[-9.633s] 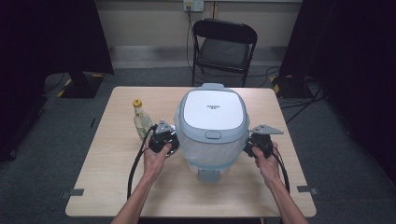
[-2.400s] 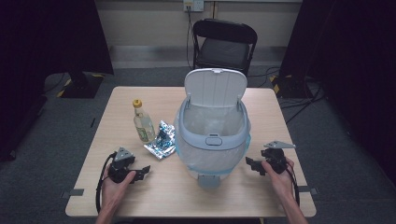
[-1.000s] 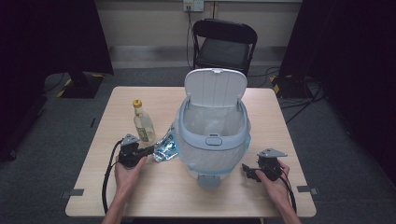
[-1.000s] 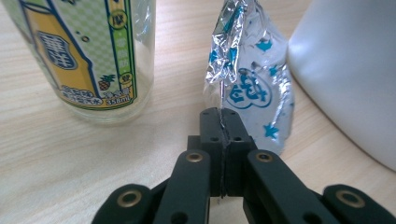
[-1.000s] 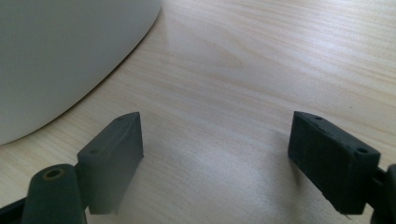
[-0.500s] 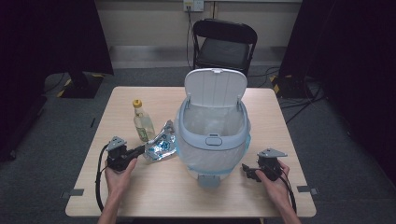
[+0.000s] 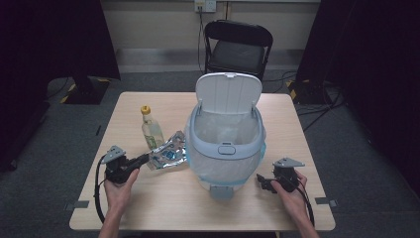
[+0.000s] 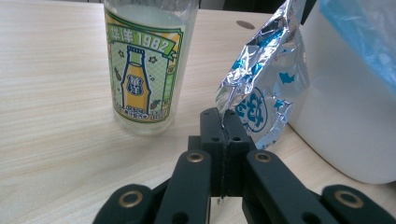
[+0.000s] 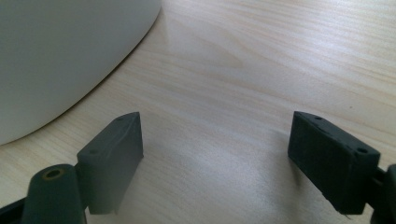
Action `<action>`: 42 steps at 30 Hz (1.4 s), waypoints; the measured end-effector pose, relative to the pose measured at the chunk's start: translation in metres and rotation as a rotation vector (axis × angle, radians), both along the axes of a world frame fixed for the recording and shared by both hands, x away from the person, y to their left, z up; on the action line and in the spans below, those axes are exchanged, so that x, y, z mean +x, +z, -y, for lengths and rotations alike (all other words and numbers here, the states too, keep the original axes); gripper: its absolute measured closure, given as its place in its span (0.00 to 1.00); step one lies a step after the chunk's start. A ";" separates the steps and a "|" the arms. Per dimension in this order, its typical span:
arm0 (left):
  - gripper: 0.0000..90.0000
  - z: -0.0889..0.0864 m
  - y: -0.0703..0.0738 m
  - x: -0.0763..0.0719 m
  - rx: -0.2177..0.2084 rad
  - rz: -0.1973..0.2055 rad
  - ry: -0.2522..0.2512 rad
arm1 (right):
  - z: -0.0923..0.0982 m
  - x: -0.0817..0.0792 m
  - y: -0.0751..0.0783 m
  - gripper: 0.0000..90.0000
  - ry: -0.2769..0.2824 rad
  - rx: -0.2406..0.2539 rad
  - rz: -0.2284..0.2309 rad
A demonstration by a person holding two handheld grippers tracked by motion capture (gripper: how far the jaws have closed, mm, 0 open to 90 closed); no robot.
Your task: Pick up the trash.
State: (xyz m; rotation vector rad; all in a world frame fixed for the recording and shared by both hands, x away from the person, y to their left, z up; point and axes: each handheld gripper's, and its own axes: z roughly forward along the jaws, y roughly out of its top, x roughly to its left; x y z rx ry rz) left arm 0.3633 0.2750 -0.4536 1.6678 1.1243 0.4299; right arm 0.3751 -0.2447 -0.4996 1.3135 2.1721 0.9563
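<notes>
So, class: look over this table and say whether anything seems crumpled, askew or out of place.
One thing: the silver foil wrapper is crumpled, its edge pinched in the shut left gripper. The bottle stands upright; the bin stands square with its lid raised. Nothing has spilled.

Looking like recording studio or lab: black curtains (image 7: 59, 39) hanging at 10 and 2 o'clock, folding chair (image 7: 237, 47) standing at 12, cables (image 7: 317, 99) trailing over grey carpet (image 7: 44, 163), lone wooden tabletop (image 7: 163, 198).
</notes>
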 end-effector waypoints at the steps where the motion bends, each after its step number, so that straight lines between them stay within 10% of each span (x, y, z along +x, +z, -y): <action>1: 1.00 0.000 0.000 0.000 0.000 0.000 0.000 | 0.000 0.000 0.000 0.19 0.000 0.000 0.000; 42: 1.00 -0.031 0.037 -0.009 -0.090 0.141 0.077 | 0.000 0.000 0.000 0.19 0.000 0.000 0.000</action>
